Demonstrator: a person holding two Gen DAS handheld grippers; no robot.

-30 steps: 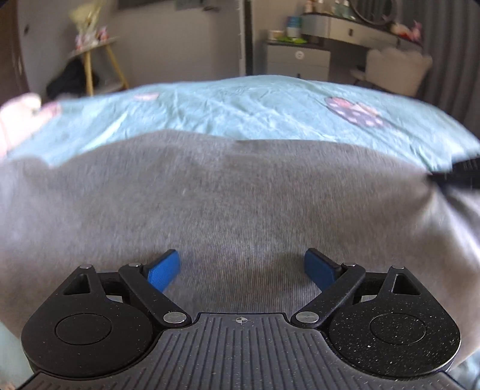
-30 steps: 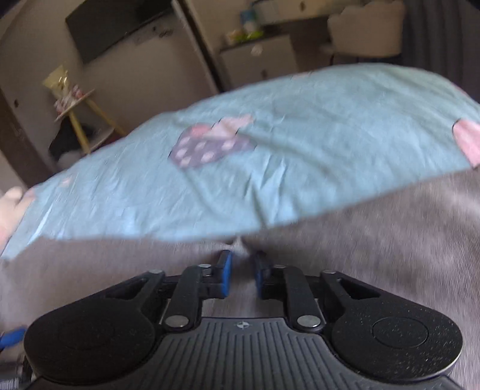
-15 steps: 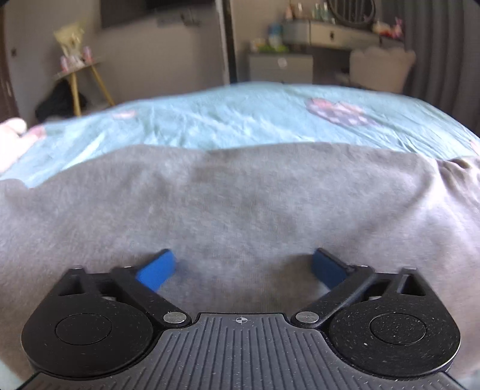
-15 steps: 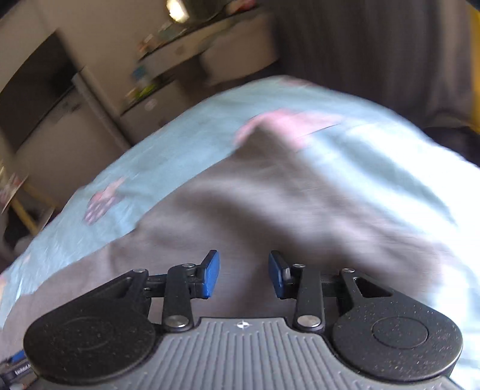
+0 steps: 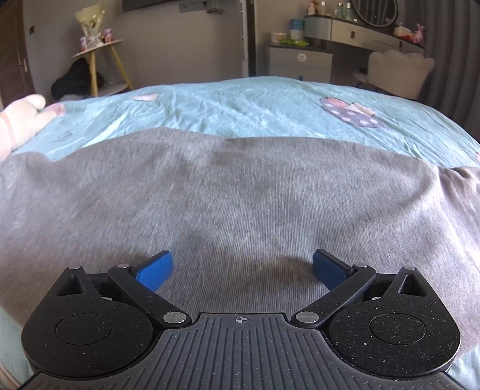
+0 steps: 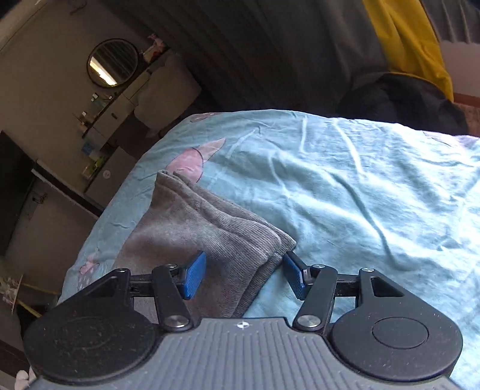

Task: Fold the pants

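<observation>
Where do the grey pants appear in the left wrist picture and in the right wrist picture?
Left wrist: grey pants span the middle, edge to edge.
Right wrist: lower left, cuffed end between the opening jaws.
Shared landmark: round mirror above the dresser.

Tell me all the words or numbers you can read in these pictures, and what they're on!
None can be read.
The bedsheet has small dark scribbles that may be writing, too small and blurred to read.
Boxes and bottles on the dresser are too far away to read.
The grey pants show no label.
Each gripper body bears only a small round cross mark, not a word.
</observation>
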